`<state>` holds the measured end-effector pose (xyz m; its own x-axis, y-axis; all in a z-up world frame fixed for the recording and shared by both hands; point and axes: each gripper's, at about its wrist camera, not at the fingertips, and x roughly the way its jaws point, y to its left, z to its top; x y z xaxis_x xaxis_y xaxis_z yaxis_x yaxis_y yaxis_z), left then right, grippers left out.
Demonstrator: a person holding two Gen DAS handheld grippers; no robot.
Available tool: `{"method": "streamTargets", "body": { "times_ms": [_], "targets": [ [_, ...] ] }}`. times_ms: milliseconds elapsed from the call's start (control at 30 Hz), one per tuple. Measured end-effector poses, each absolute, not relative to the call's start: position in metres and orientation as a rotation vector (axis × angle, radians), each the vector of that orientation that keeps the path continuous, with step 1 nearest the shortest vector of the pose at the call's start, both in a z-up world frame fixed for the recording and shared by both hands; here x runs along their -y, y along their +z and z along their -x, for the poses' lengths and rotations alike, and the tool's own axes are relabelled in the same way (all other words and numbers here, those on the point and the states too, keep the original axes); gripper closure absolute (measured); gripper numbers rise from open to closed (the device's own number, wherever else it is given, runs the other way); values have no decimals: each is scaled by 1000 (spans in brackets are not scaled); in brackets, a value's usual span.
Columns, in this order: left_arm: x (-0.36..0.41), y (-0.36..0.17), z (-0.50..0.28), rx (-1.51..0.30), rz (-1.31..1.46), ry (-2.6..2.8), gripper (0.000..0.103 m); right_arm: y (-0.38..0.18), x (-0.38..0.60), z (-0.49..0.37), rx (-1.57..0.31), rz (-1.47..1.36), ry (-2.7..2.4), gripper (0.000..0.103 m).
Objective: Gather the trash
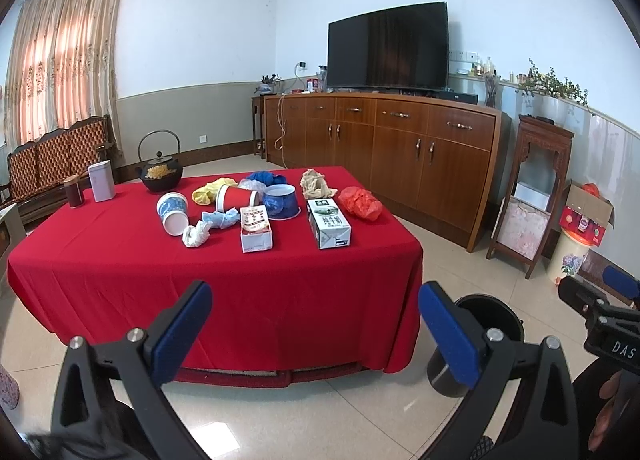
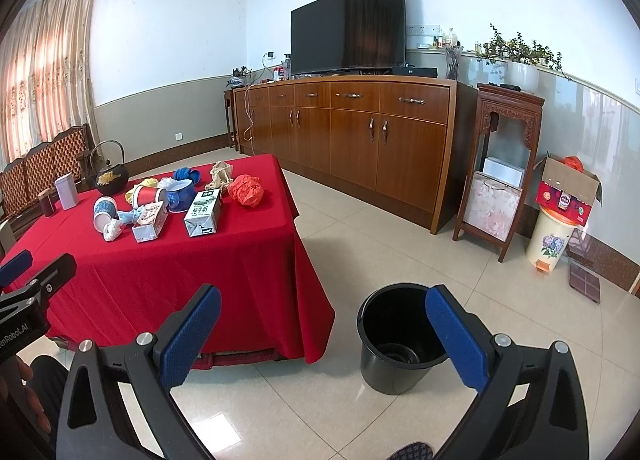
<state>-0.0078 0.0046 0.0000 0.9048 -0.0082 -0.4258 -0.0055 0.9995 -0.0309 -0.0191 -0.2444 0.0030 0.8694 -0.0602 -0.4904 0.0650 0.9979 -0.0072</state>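
Note:
A low table under a red cloth (image 1: 224,280) carries the litter: a green-white milk carton (image 1: 329,223) (image 2: 203,212), a small red-white box (image 1: 256,228), a tipped paper cup (image 1: 173,212), a red cup (image 1: 236,197), a blue bowl (image 1: 281,200), crumpled tissue (image 1: 196,235) and an orange plastic bag (image 1: 360,203). An empty black bin (image 2: 396,344) stands on the floor right of the table. My left gripper (image 1: 316,300) hangs open before the table's front edge. My right gripper (image 2: 324,300) is open too, above the floor between table and bin. Neither holds anything.
At the table's back left stand a black iron teapot (image 1: 160,173), a pale tin (image 1: 101,181) and a brown jar (image 1: 74,191). A wooden sideboard (image 2: 352,139) with a TV lines the far wall. A carved stand (image 2: 500,179) and a pedal bin (image 2: 550,240) with a box on top are at the right.

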Motion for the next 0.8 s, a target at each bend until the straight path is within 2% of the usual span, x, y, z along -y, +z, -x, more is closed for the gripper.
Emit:
{"method": "streamTargets", "body": {
  "times_ms": [800],
  "targets": [
    [-27, 4, -9, -455, 36, 88, 0, 7, 223, -10, -505, -15, -1, 0]
  ]
}}
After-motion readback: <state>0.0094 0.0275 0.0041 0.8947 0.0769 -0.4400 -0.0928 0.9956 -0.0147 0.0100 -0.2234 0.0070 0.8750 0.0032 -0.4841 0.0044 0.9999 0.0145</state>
